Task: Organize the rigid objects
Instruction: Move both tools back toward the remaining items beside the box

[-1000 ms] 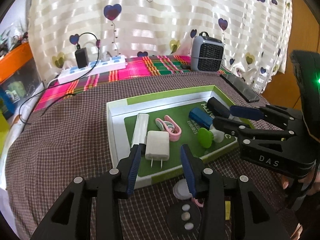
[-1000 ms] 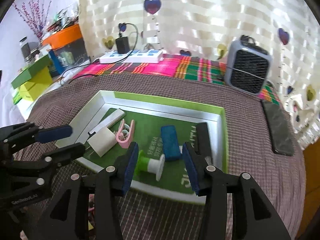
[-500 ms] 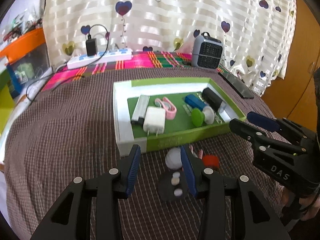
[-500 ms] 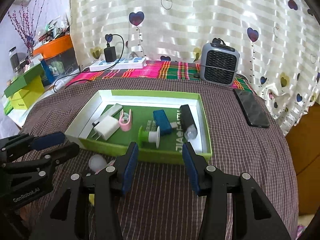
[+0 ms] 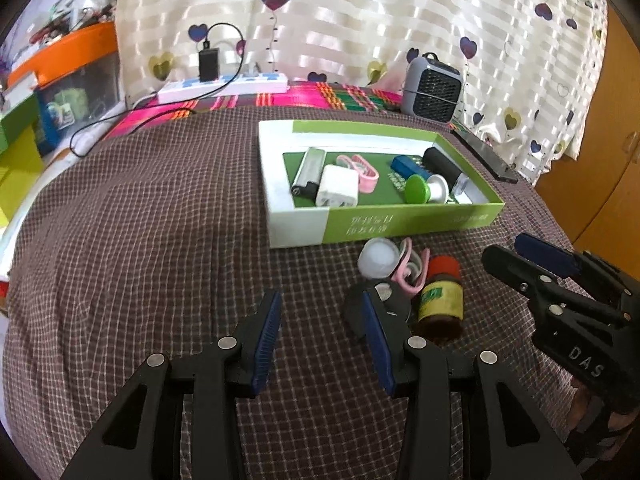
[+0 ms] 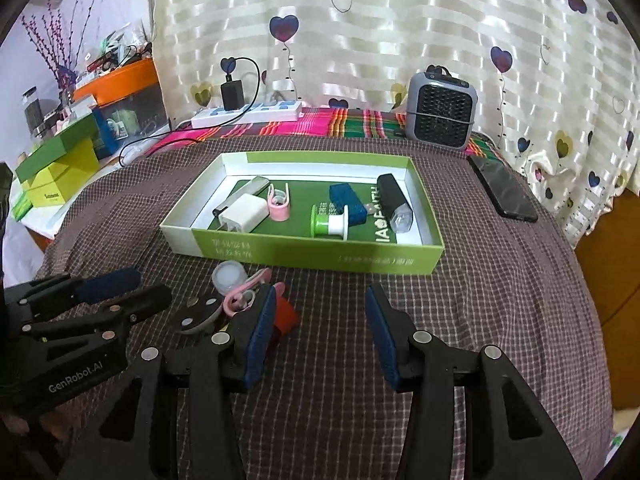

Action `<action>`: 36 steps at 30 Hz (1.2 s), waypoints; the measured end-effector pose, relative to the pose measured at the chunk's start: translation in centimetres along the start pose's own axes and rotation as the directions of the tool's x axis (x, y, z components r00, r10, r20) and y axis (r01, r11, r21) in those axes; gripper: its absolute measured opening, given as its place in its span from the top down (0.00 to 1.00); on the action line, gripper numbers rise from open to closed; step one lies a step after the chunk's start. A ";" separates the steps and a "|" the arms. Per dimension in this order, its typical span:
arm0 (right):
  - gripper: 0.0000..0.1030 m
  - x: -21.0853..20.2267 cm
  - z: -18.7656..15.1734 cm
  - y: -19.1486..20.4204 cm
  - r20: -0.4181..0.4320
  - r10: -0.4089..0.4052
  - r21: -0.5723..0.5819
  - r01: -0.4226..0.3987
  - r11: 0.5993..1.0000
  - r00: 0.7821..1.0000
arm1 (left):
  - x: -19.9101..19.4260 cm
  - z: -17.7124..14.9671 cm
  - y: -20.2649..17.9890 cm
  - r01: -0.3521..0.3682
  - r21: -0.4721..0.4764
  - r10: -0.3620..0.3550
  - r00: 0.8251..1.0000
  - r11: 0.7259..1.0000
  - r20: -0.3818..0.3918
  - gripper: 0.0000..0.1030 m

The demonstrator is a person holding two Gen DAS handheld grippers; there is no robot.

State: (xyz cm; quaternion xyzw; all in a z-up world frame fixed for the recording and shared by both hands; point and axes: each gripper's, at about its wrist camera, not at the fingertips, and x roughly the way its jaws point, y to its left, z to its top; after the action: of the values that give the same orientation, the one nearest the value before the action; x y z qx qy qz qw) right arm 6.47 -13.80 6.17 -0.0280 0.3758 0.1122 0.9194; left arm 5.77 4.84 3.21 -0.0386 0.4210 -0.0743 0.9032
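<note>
hovering left tool (image 5: 320,320): fingers spread apart, nothing between them, over the checked cloth
right tool (image 6: 320,312): fingers also apart and bare, just right of the loose pile
loose pile: red-capped bottle (image 5: 441,296) lying on its side, white round case (image 5: 378,258), pink clip (image 5: 410,272) and black disc (image 6: 200,312) crowded together on the worktop (image 5: 140,240), just in front of the box
green box (image 6: 320,254): holds white charger (image 6: 244,216), lighter (image 5: 309,174), blue block (image 6: 347,199), green spool (image 6: 330,222), black tube (image 6: 394,202), second pink clip (image 6: 279,204)

left gripper (image 5: 320,334) | right gripper (image 6: 322,330) | both pulled back from green box (image 5: 408,224)
</note>
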 end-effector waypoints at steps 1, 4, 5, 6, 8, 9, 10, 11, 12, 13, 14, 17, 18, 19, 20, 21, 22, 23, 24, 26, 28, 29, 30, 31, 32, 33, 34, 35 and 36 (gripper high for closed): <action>0.53 0.0 -0.1 -0.1 -0.002 0.007 0.012 -0.007 1.000 1.000 | 0.0 -0.2 0.2 0.000 -0.005 0.000 1.000 1.000 -0.003 0.60; 0.46 -0.1 -0.9 -0.6 -0.014 0.029 0.070 -0.028 0.997 0.999 | 0.1 -0.7 0.7 -0.007 -0.018 0.006 1.000 1.000 -0.012 0.60; 0.45 -0.1 -1.1 -0.8 -0.020 0.035 0.086 -0.033 0.996 0.999 | 0.1 -0.9 0.8 -0.010 -0.018 0.009 1.000 1.000 -0.011 0.60; 0.44 -0.1 -1.3 -0.8 -0.024 0.041 0.100 -0.039 0.994 0.999 | 0.1 -1.0 0.9 -0.017 -0.015 0.017 1.000 1.000 -0.007 0.60; 0.44 -0.1 -1.5 -0.9 -0.028 0.063 0.128 -0.059 0.990 0.998 | 0.3 -1.2 1.1 -0.021 -0.018 0.021 1.000 1.000 -0.015 0.60; 0.44 0.1 -1.6 -0.8 -0.033 0.072 0.139 -0.066 0.988 0.997 | 0.4 -1.3 1.2 -0.018 -0.020 0.018 1.000 1.000 -0.017 0.60; 0.44 0.2 -1.6 -0.7 -0.035 0.075 0.143 -0.069 0.987 0.997 | 0.5 -1.4 1.3 -0.016 -0.023 0.015 1.000 1.000 -0.021 0.60; 0.44 0.4 -1.6 -0.4 -0.040 0.080 0.143 -0.073 0.987 0.996 | 0.6 -1.5 1.5 -0.017 -0.026 0.016 0.999 1.000 -0.028 0.60; 0.44 0.5 -1.6 -0.1 -0.046 0.087 0.143 -0.080 0.987 0.995 | 0.8 -1.7 1.6 -0.016 -0.028 0.015 0.999 0.999 -0.036 0.60; 0.44 0.5 -1.6 0.2 -0.046 0.099 0.142 -0.091 0.986 0.994 | 0.9 -1.8 1.8 -0.013 -0.032 0.012 0.999 0.999 -0.038 0.60; 0.44 0.5 -1.6 0.6 -0.043 0.111 0.138 -0.104 0.985 0.993 | 0.8 -1.9 1.9 -0.008 -0.036 0.007 1.000 0.999 -0.027 0.60; 0.44 1.0 -1.4 1.8 -0.053 0.106 0.106 -0.100 0.989 0.993 | 0.7 -1.9 2.1 0.000 -0.033 0.000 1.000 0.999 -0.028 0.60; 0.44 1.3 -1.3 2.1 -0.061 0.102 0.101 -0.096 0.990 0.993 | 0.7 -2.0 2.1 0.002 -0.032 -0.002 1.000 0.999 -0.026 0.60; 0.44 1.5 -1.3 2.3 -0.065 0.101 0.102 -0.095 0.990 0.993 | 0.7 -2.1 2.1 0.002 -0.029 -0.003 1.000 1.000 -0.022 0.60; 0.44 1.7 -1.3 2.4 -0.069 0.099 0.105 -0.091 0.990 0.993 | 0.7 -2.1 2.0 0.002 -0.028 -0.003 1.000 1.000 -0.019 0.60; 0.44 2.0 -1.3 2.6 -0.075 0.089 0.105 -0.081 0.991 0.993 | 0.7 -2.2 2.1 0.002 -0.029 -0.003 1.000 1.000 -0.018 0.60; 0.44 2.1 -1.3 2.6 -0.081 0.081 0.105 -0.072 0.992 0.993 | 0.7 -2.2 2.1 0.004 -0.037 -0.004 1.000 0.999 -0.013 0.60; 0.44 2.5 -1.4 2.8 -0.093 0.069 0.104 -0.059 0.993 0.993 | 0.7 -2.2 2.2 0.006 -0.047 -0.006 1.000 0.999 -0.009 0.60; 0.44 2.7 -1.4 2.8 -0.098 0.063 0.106 -0.053 0.993 0.993 | 0.6 -2.3 2.3 0.010 -0.062 -0.011 1.000 0.998 -0.004 0.60; 0.44 3.0 -1.4 2.7 -0.111 0.047 0.114 -0.034 0.993 0.993 | 0.6 -2.4 2.7 0.027 -0.093 -0.027 1.000 0.995 0.004 0.60; 0.44 3.4 -1.5 2.6 -0.123 0.040 0.119 -0.025 0.993 0.992 | 0.5 -2.4 2.8 0.037 -0.102 -0.036 0.999 0.994 0.009 0.59; 0.44 3.6 -1.6 2.5 -0.134 0.035 0.120 -0.019 0.993 0.990 | 0.5 -2.4 2.7 0.032 -0.093 -0.031 0.999 0.995 0.010 0.59; 0.44 3.9 -1.7 2.5 -0.143 0.029 0.120 -0.011 0.993 0.989 | 0.5 -2.5 2.5 0.023 -0.079 -0.022 1.000 0.997 0.010 0.58; 0.44 4.0 -1.8 2.4 -0.149 0.023 0.120 -0.005 0.993 0.989 | 0.6 -2.5 2.2 0.013 -0.068 -0.013 1.000 0.998 0.007 0.57; 0.44 3.9 -1.8 2.3 -0.137 0.013 0.113 0.003 0.994 0.990 | 0.6 -2.4 2.0 0.009 -0.059 -0.009 1.000 0.998 0.005 0.56; 0.43 4.0 -1.8 2.3 -0.137 0.007 0.111 0.008 0.994 0.991 | 0.7 -2.4 1.9 0.013 -0.050 -0.013 1.000 0.999 0.003 0.51; 0.43 4.0 -1.9 2.2 -0.141 0.006 0.111 0.010 0.994 0.990 | 0.7 -2.3 1.7 0.021 -0.040 -0.021 1.000 0.999 0.002 0.46; 0.43 4.0 -1.9 2.0 -0.137 0.009 0.107 0.005 0.994 0.991 | 0.8 -2.3 1.7 0.027 -0.035 -0.027 1.000 0.999 0.000 0.45; 0.43 4.0 -1.9 2.0 -0.133 0.011 0.105 0.003 0.994 0.991 | 0.8 -2.3 1.6 0.025 -0.032 -0.025 1.000 0.999 0.000 0.45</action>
State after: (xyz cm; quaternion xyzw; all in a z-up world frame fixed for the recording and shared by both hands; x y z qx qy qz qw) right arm 7.46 -11.43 2.06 0.0136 0.4421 0.0920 0.8921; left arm 4.67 6.29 0.90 -0.0585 0.4219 -0.0790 0.9013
